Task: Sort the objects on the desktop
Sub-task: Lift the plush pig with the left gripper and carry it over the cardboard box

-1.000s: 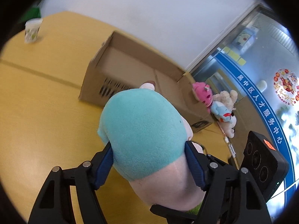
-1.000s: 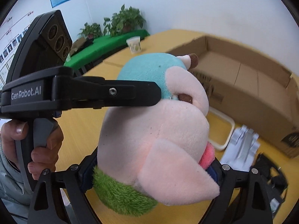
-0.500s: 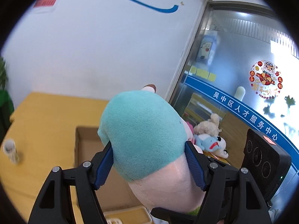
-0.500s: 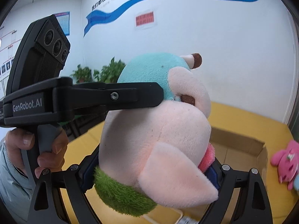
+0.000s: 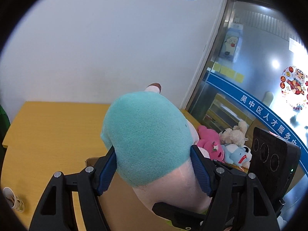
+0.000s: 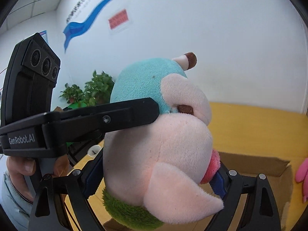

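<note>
Plush pig (image 5: 148,140), teal-capped and pink, is held off the desk (image 5: 53,127) by both tongs at once. Left tongs (image 5: 154,165) pinch its teal head between the blue pads (image 5: 200,171), parted only by the toy's width. Right tongs (image 6: 154,175) squeeze its pink body just above the green collar. Past the left tongs' right finger lie a pink plush (image 5: 210,142), a cream one and a blue one. Below the right tongs sits an open box (image 6: 269,165).
</note>
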The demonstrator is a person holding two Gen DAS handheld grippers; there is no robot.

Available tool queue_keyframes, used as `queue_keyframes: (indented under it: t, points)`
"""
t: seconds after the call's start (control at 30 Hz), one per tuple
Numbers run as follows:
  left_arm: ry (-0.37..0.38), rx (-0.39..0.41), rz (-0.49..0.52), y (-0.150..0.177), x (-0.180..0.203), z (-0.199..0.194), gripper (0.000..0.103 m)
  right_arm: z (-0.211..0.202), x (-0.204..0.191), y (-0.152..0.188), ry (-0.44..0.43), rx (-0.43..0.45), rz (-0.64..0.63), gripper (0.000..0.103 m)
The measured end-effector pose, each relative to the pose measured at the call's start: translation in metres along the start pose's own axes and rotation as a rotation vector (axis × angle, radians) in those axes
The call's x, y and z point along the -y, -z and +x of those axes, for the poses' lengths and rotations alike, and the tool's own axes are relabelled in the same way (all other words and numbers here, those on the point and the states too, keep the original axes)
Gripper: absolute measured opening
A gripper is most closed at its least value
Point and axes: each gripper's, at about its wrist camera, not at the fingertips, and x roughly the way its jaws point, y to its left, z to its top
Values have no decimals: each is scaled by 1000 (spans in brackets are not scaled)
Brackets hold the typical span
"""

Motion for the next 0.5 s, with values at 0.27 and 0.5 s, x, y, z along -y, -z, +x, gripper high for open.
queue_keyframes:
  t: [0.27,0.5]
  points:
    - [-13,-231,-120,42,-91,114,72,125,62,46,-38,-204,226,92]
    - [-7,-342,-120,79,-106,149,71,171,69,87,-33,-364,280,103]
